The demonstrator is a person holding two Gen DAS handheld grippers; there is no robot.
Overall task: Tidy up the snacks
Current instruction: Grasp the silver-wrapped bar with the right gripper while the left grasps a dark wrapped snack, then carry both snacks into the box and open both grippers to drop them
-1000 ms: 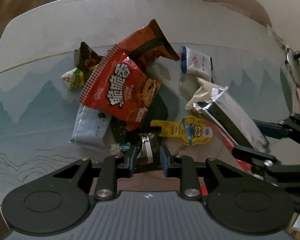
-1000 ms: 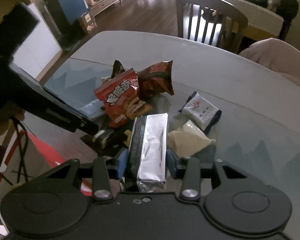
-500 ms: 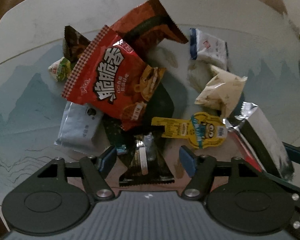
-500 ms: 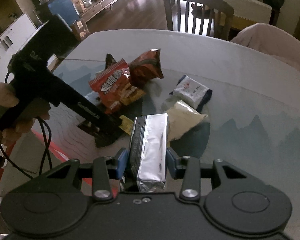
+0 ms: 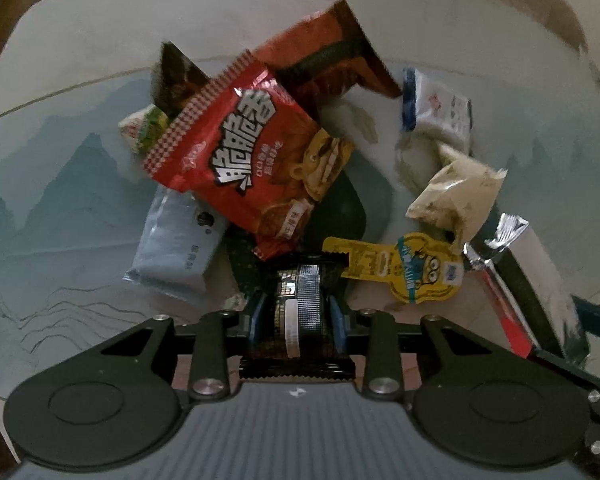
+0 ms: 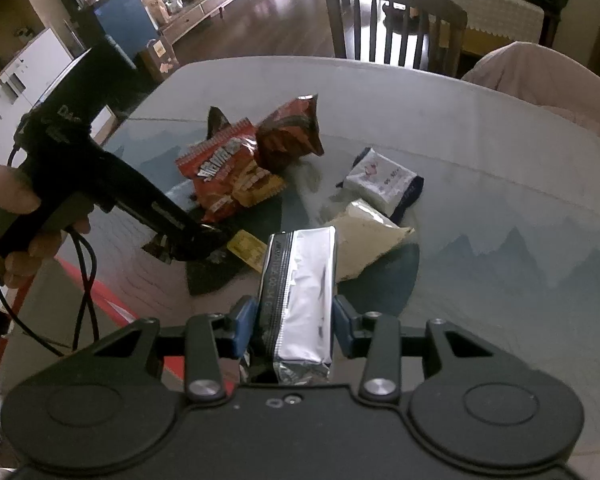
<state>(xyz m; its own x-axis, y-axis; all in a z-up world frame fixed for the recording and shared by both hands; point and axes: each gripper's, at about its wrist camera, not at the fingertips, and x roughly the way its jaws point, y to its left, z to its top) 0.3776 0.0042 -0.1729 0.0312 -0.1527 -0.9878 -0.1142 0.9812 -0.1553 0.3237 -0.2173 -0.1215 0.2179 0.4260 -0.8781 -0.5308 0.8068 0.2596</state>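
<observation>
Two sets of fingers: the left gripper [image 5: 296, 314] is closing on a dark crinkly packet [image 5: 298, 304]; the right gripper [image 6: 294, 322] pinches a silver foil pouch [image 6: 300, 292]. Around them, glossy snack bags [image 5: 248, 164] litter a glassy, mountain-printed tabletop [image 5: 60, 184]; beyond stands a slatted wooden chair [image 6: 392, 20].

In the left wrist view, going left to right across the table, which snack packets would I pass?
Pale blue flat packet → big red bag with white lettering → yellow cartoon-figure packet → beige powder pouch → shiny silver foil pack.
</observation>
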